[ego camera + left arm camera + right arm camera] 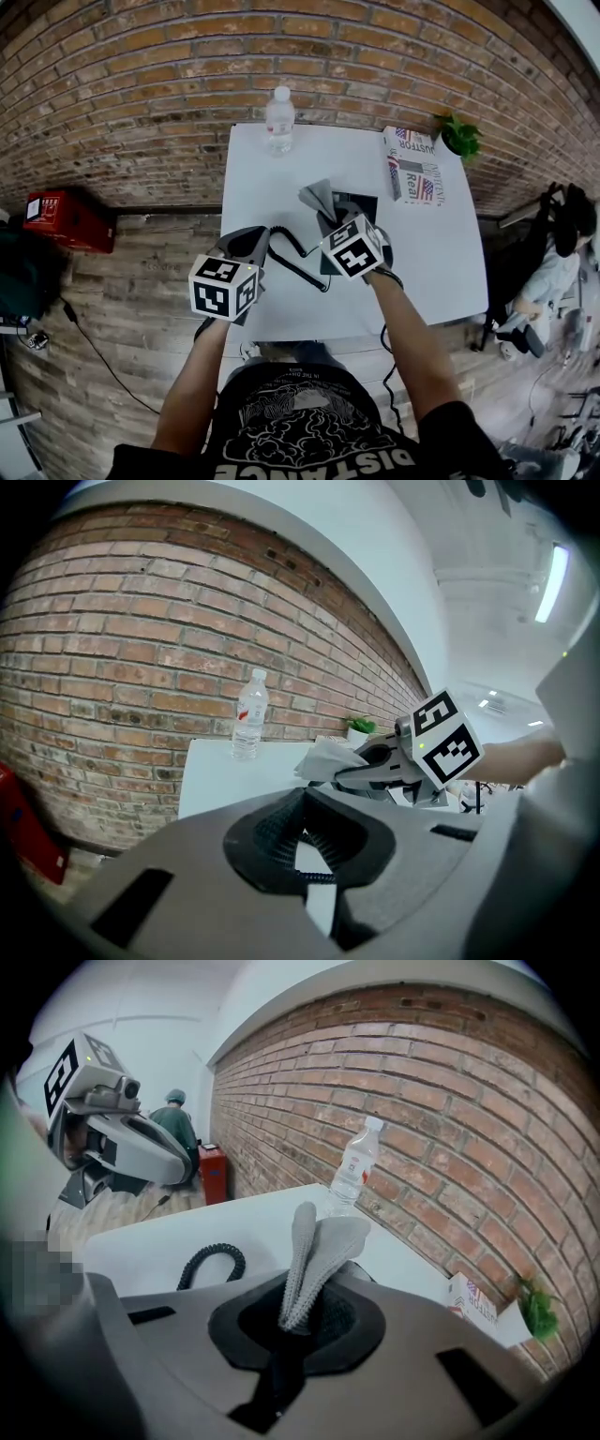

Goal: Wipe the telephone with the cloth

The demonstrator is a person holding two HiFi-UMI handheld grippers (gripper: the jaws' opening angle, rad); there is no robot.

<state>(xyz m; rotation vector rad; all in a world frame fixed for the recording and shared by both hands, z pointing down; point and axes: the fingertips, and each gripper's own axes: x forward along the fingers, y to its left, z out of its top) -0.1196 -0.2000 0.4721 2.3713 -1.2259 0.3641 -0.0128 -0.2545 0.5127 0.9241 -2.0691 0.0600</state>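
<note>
The black telephone [367,205] sits at the middle of the white table [441,262], mostly hidden under my right gripper [330,214]. That gripper is shut on a grey cloth [319,197], which sticks up folded from its jaws [314,1251] just above the phone. The coiled cord [298,251] lies on the table to the phone's left [211,1265]. My left gripper [262,239] hovers over the table's near left part, close to the cord's end. Its jaws [302,832] look shut with nothing between them, only a thin slit showing table. The left gripper view also shows the cloth [323,758].
A clear water bottle [279,120] stands at the table's far edge by the brick wall. A printed box [412,164] and a small plant [459,136] are at the far right. A red box [66,217] sits on the floor left. A seated person [553,272] is at the right.
</note>
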